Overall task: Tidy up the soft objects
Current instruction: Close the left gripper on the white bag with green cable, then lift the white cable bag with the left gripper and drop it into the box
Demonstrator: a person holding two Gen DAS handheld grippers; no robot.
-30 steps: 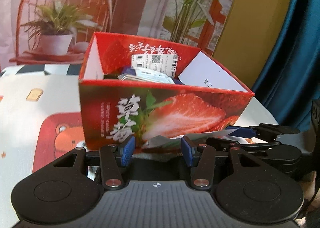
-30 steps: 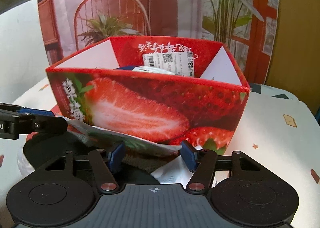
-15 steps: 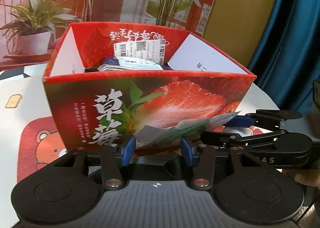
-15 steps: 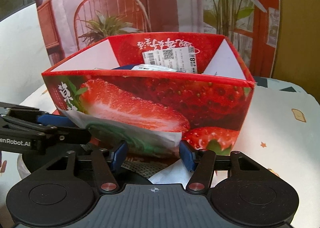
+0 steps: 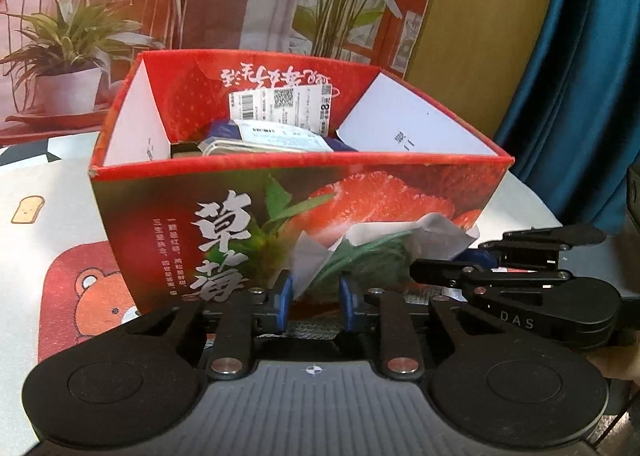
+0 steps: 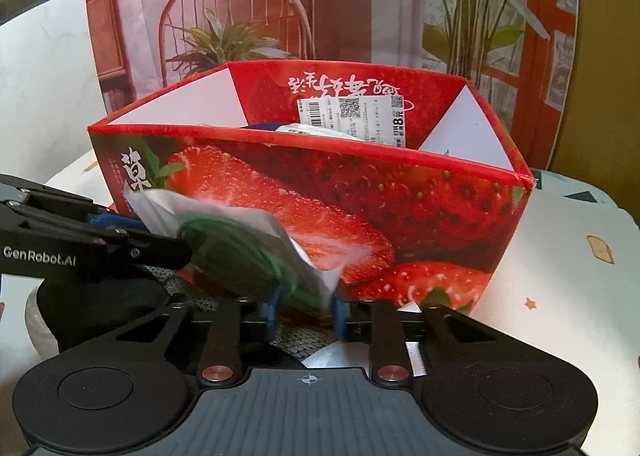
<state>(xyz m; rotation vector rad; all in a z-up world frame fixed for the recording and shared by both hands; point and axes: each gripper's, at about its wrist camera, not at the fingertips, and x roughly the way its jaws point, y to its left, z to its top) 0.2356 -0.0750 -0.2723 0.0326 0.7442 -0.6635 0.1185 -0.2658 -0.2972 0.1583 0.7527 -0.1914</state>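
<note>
Both jaws closing on one crinkly green-and-white packet (image 5: 372, 252) before the strawberry box (image 5: 240, 215).

Left gripper (image 5: 314, 302) and right gripper (image 6: 306, 310) nearly shut, pinching opposite ends; uneven pull risked tearing or slipping.

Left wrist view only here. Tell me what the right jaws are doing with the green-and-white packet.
Observer: The right gripper is closing its jaws, with one end of the packet between them and the pads pressing it.
Operator: Report what lies under that gripper.
Observer: A white sheet lies beneath it on the tablecloth.
Operator: Now check its right side.
Observer: There is a star print on the cloth there.
</note>
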